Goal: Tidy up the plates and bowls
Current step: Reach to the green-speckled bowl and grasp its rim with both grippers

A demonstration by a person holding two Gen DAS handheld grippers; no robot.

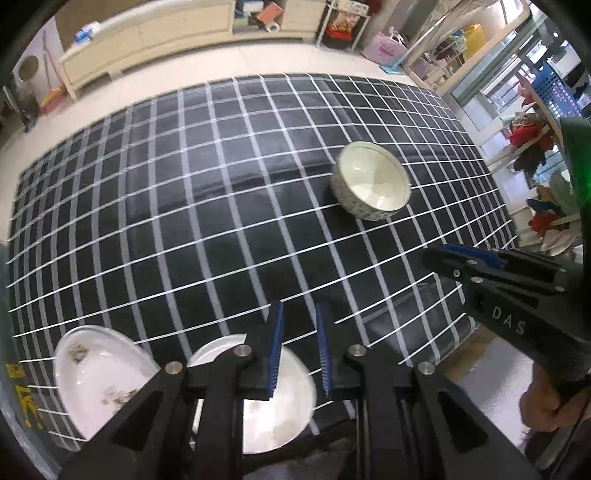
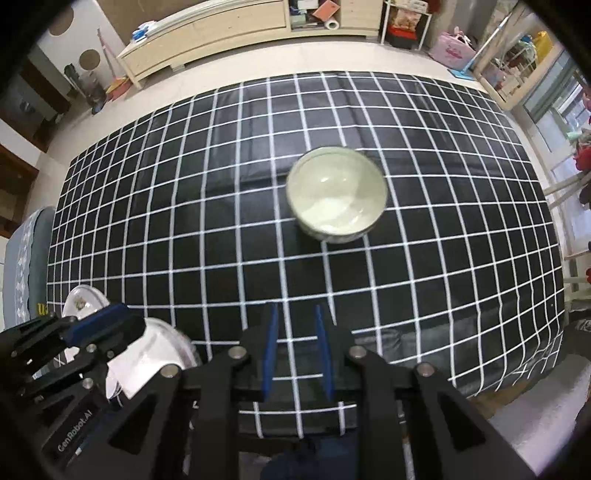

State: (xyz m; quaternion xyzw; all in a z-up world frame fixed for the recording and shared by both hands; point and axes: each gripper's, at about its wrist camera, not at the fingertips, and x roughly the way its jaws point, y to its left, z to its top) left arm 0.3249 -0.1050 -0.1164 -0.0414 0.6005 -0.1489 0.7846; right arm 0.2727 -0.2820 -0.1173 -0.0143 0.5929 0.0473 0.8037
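A white bowl with a patterned outside stands upright on the black checked tablecloth, right of centre; it also shows in the right wrist view. Two white plates lie at the near left edge: one with dark marks and a plain one under my left gripper. The left gripper is open and empty above the plain plate. My right gripper is open and empty, well short of the bowl. The right gripper also shows in the left wrist view, and the left gripper in the right wrist view.
The table's near edge runs just under both grippers. In the right wrist view the plates sit at the near left corner. Beyond the table are a light wooden cabinet, a pink bag and clutter on the right.
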